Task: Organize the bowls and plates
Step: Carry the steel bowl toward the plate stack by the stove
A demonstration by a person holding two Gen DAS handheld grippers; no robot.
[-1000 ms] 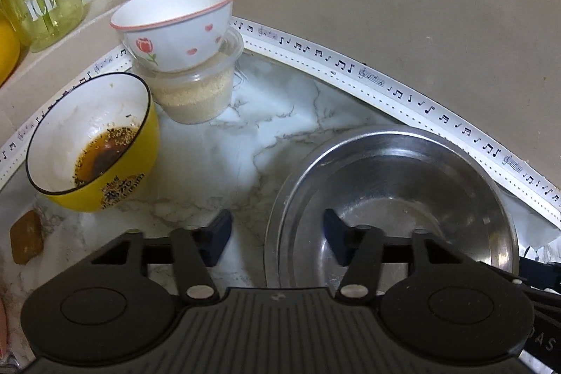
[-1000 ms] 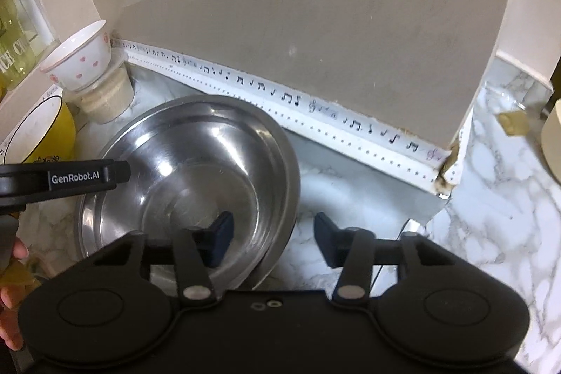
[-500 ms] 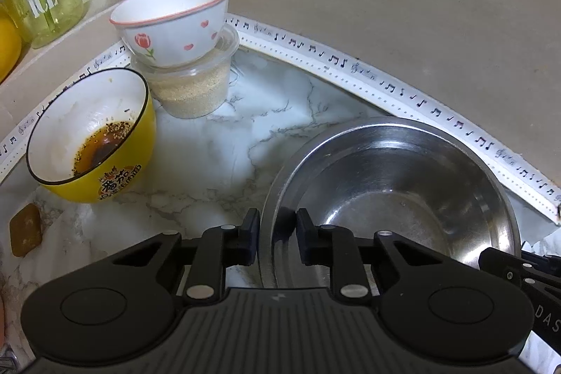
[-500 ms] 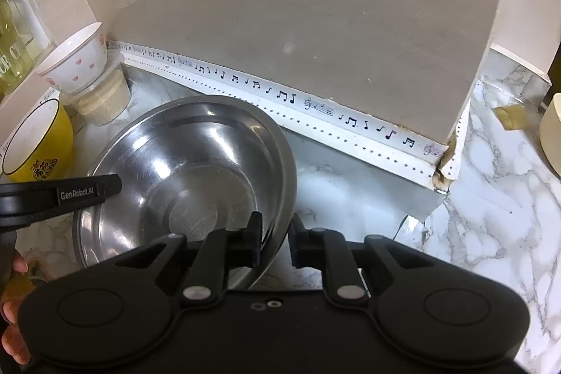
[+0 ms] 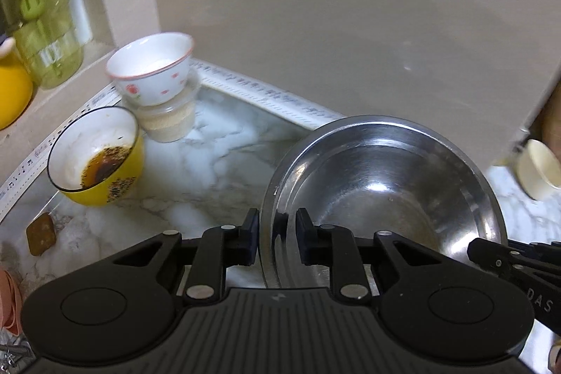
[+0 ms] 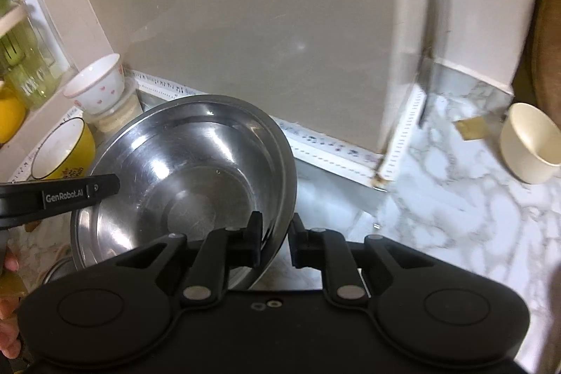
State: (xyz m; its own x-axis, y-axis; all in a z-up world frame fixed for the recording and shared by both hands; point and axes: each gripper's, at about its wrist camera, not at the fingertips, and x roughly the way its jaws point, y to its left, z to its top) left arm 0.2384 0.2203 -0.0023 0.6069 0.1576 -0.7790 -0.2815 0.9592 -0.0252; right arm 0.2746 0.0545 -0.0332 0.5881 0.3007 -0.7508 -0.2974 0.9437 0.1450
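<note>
both my left gripper (image 5: 277, 239) and right gripper (image 6: 275, 239) have just clamped the steel bowl (image 6: 182, 184) rim; it's now lifting, ready to relocate.

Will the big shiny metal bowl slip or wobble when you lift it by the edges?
Probably a bit slippery: the steel bowl is smooth and glossy, and each set of tongs, left and right, pinches only its thin rim. It should stay stiff, not bend. It looks nearly empty, so likely light, and two grips on opposite sides should limit tipping.
</note>
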